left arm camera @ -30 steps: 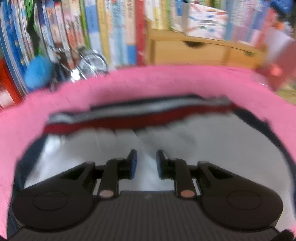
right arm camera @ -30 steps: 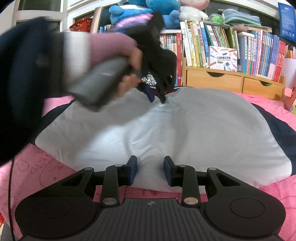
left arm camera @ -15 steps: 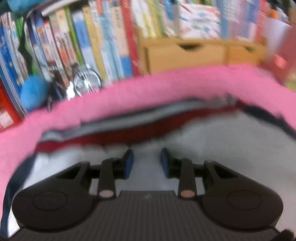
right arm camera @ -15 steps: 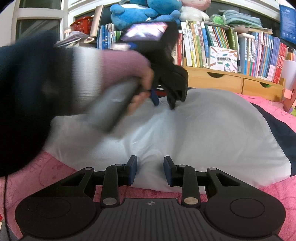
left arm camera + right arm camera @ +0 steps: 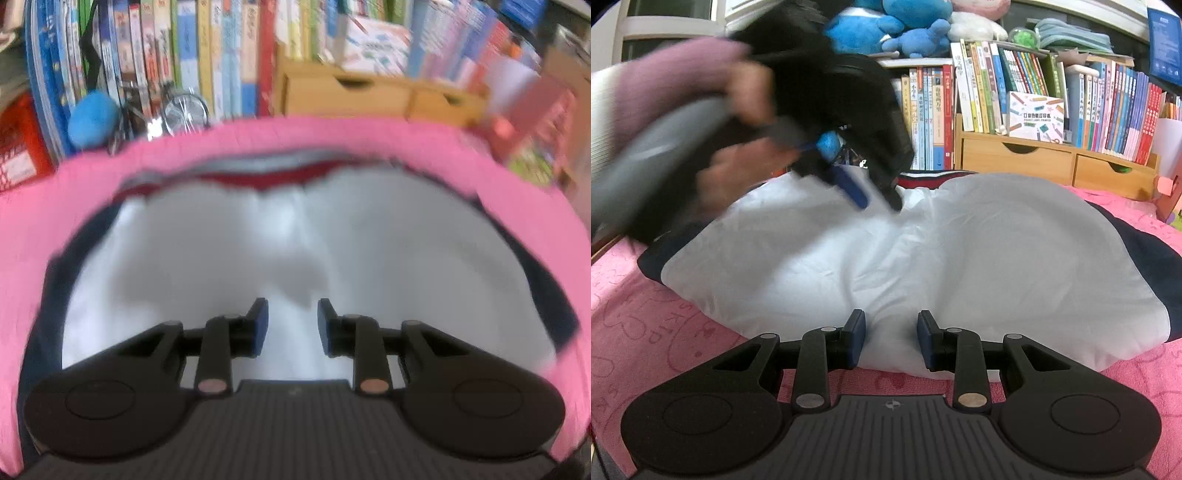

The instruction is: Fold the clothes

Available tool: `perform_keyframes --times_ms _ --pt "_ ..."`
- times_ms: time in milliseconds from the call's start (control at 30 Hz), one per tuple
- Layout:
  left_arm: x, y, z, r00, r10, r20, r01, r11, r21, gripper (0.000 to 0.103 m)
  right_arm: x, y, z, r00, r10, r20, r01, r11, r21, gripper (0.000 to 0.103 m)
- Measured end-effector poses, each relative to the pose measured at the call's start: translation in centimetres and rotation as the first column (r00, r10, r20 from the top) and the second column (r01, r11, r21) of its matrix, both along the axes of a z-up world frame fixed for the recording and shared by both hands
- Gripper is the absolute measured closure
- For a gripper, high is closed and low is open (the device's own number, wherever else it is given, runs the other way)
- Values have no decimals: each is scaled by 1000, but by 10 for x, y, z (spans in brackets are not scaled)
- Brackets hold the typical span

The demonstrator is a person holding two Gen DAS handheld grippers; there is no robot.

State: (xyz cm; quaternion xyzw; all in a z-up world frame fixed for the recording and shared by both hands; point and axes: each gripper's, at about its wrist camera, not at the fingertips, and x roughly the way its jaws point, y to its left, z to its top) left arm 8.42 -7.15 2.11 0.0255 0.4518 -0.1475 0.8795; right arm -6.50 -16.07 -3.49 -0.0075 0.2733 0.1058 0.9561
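Note:
A white garment point(image 5: 960, 258) with navy sleeves point(image 5: 1137, 236) and a red and navy striped collar point(image 5: 923, 181) lies spread flat on a pink sheet point(image 5: 665, 332). A hand holds my left gripper point(image 5: 877, 194) just above the cloth near the collar, blurred by motion. In the left wrist view the left gripper point(image 5: 293, 321) hangs over the white garment point(image 5: 369, 240) with its jaws closing and nothing between the pads. My right gripper point(image 5: 892, 338) hovers over the near hem, a gap between its pads, pinching no cloth.
Behind the bed stands a bookshelf point(image 5: 1015, 85) packed with books, with wooden drawers point(image 5: 1015, 158) at its foot. Blue plush toys point(image 5: 886, 22) sit on top. A blue ball point(image 5: 92, 118) and a small bicycle model point(image 5: 184, 110) lie by the books.
The left gripper has drawn back from the collar toward the middle of the garment, so more white cloth shows in front of it. The right gripper has not moved.

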Motion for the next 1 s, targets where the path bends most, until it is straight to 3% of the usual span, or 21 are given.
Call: perform_keyframes --times_ms 67,200,367,500,633,800,1000 --pt "-14 -6 -9 999 -34 -37 35 999 9 73 0 0 0 1000 0 0 0 1000 0 71" --pt "-11 -25 -21 996 -87 28 85 993 78 66 0 0 0 1000 0 0 0 1000 0 71" --pt "43 -39 -31 995 -47 87 37 993 111 63 0 -1 0 1000 4 -1 -4 1000 0 71" --pt "98 -40 -37 989 36 143 -55 990 133 63 0 -1 1 1000 3 -1 -3 1000 1 71" --pt "136 -29 -36 982 131 139 -139 989 48 63 2 -2 1 1000 -3 -2 3 1000 5 71" --pt "114 -26 -25 982 73 174 -93 990 109 66 2 -1 1 1000 0 -3 0 1000 0 71" --pt "33 7 4 963 85 258 -94 995 23 63 0 -1 1 1000 2 -1 -2 1000 0 71"
